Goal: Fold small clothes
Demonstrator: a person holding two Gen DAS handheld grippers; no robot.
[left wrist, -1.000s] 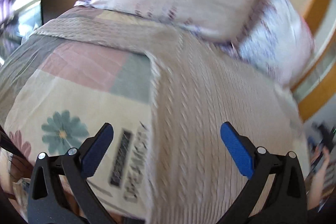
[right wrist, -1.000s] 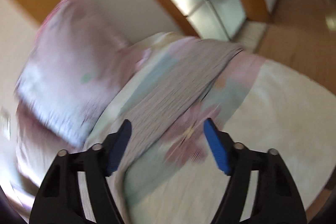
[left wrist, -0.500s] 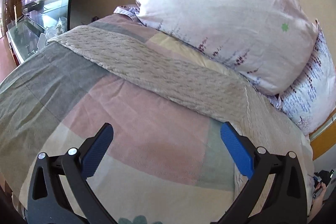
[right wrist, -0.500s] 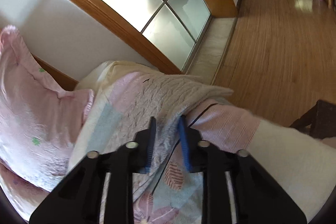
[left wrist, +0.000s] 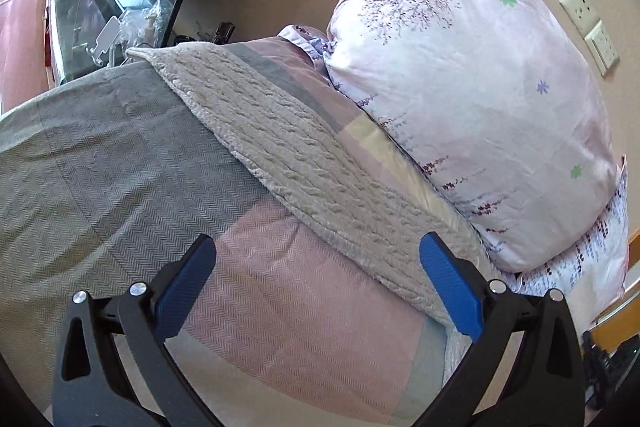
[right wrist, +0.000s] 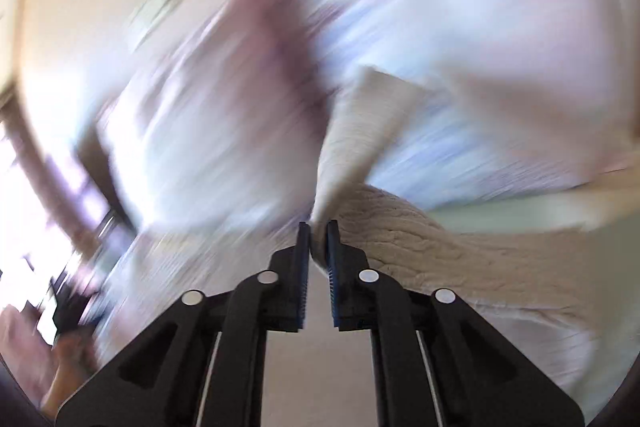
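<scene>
The left gripper (left wrist: 316, 267) hovers with its blue-padded fingers (left wrist: 448, 285) spread wide and holding nothing. Ahead of them, a cream cable-knit garment (left wrist: 304, 167) lies in a long band across the pink-and-grey patchwork bedspread (left wrist: 120, 163), running past the right finger, with a pale floral pillow (left wrist: 480, 99) beyond it. The right gripper (right wrist: 318, 233) has its fingers pinched on an edge of the garment (right wrist: 420, 239), which rises between the tips; the background there is blurred.

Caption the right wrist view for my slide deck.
Right gripper shut on beige knit garment, lifting its corner; pillows blurred behind.
</scene>
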